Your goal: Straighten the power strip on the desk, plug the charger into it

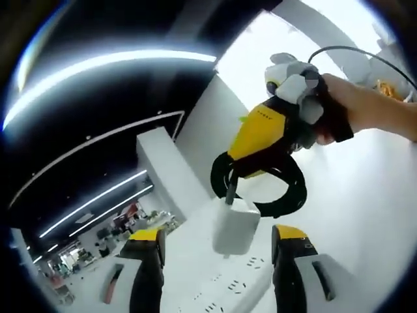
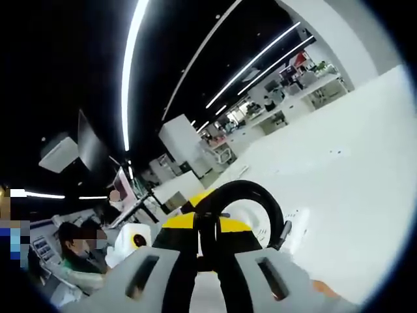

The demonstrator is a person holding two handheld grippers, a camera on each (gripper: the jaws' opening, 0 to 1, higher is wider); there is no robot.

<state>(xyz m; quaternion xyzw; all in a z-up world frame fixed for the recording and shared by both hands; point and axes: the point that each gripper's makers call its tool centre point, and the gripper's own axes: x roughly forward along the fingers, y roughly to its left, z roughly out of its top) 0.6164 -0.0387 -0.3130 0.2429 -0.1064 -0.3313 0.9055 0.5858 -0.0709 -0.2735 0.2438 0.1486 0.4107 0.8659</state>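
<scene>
White counter seen from low down in the left gripper view, tilted, with a dark ceiling and long light strips beyond. Lying on it near the bottom, a white power strip, its sockets visible between the left gripper's two yellow-and-black jaws, spread wide with nothing between them. Just above the strip, a white charger, a rounded cube held at its top edge by the right gripper, coming in from the upper right. Charger hanging close over the strip's sockets; contact with the strip cannot be told. Right gripper with yellow body and black looped jaws pinched narrowly on the charger, gripped by a person's hand in a black strap. Thin dark cable arcing above the hand.

Right gripper view: own grey and yellow jaws rising close together at the bottom, black loop above them, a sliver of white seen through it, likely the charger. White counter spreading to the right, office furniture and seated people in the far background at left.
</scene>
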